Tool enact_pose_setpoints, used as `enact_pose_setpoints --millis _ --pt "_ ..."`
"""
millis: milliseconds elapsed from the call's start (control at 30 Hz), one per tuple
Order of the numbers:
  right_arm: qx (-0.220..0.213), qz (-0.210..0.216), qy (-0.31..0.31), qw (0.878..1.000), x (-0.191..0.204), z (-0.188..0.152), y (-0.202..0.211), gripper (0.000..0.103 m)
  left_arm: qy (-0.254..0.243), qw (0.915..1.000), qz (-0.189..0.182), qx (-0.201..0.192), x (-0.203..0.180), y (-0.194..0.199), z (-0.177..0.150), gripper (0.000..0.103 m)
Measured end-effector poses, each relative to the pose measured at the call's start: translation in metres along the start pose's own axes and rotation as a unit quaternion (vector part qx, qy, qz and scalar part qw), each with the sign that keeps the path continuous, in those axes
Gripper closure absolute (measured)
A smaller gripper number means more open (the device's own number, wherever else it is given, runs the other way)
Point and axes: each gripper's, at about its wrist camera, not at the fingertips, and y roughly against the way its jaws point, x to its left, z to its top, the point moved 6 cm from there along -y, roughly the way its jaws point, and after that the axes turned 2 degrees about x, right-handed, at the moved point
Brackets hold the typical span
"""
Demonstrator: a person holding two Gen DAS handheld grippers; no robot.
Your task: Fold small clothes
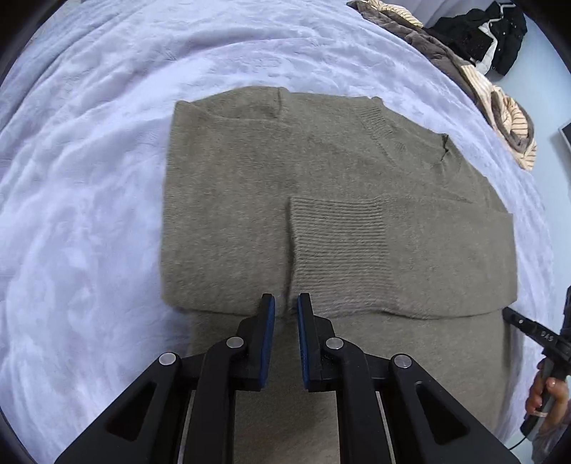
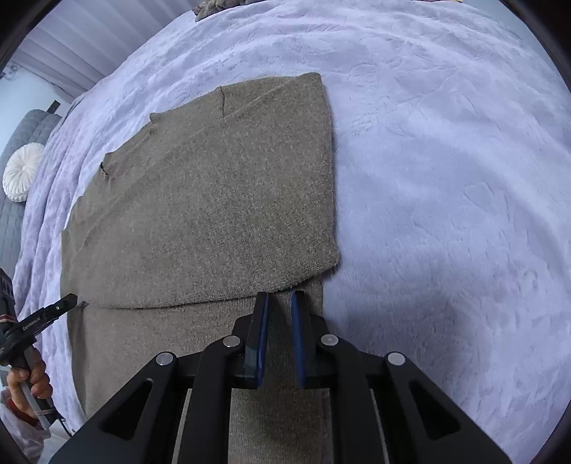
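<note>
An olive-brown knit sweater (image 1: 321,200) lies flat on the bed, its upper layer folded over with a ribbed cuff on top. It also fills the left half of the right wrist view (image 2: 214,200). My left gripper (image 1: 286,303) points steeply down at the near fold edge, its blue pads close together with a ridge of knit pinched between them. My right gripper (image 2: 279,299) is shut the same way on the fold edge near the sweater's right corner. Each gripper also shows from the side in the other view, the left gripper (image 2: 69,299) and the right gripper (image 1: 508,314), both at the fold line.
A lilac plush bed cover (image 2: 446,178) spreads around the sweater. A pile of brown and striped clothes (image 1: 499,100) and a black garment (image 1: 492,32) lie at the far right edge. A white round cushion (image 2: 21,171) sits at the left. A hand (image 1: 546,396) holds the other handle.
</note>
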Motion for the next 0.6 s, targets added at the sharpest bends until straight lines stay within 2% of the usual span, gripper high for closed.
enact_pose_setpoints --millis 267,300,333,367,400,433,600 --pt "0.003 0.000 -0.017 1.000 0.004 -0.006 0.007 0.087 0.005 0.9993 0.034 0.014 0.013 0.006 -0.017 0.090" --pt "0.004 0.000 -0.018 1.000 0.004 -0.007 0.008 0.087 0.004 0.9991 0.038 0.016 0.014 0.006 -0.019 0.067" --pt "0.004 -0.001 -0.019 1.000 0.005 -0.008 0.009 0.087 0.007 0.9987 0.048 0.014 0.015 0.008 -0.021 0.021" --pt "0.005 0.000 -0.021 1.000 0.006 -0.009 0.011 0.087 0.010 0.9982 0.059 0.003 0.017 0.012 -0.023 0.005" --pt "0.006 0.001 -0.023 1.000 0.006 -0.010 0.012 0.087 0.010 0.9975 0.069 -0.015 0.018 0.019 -0.024 0.001" --pt "0.007 0.001 -0.024 1.000 0.008 -0.012 0.014 0.087 0.006 0.9974 0.068 -0.021 0.018 0.023 -0.025 0.001" --pt "0.011 0.010 -0.024 1.000 0.017 -0.021 0.020 0.087 0.008 0.9976 0.069 -0.006 0.017 0.025 -0.032 0.001"
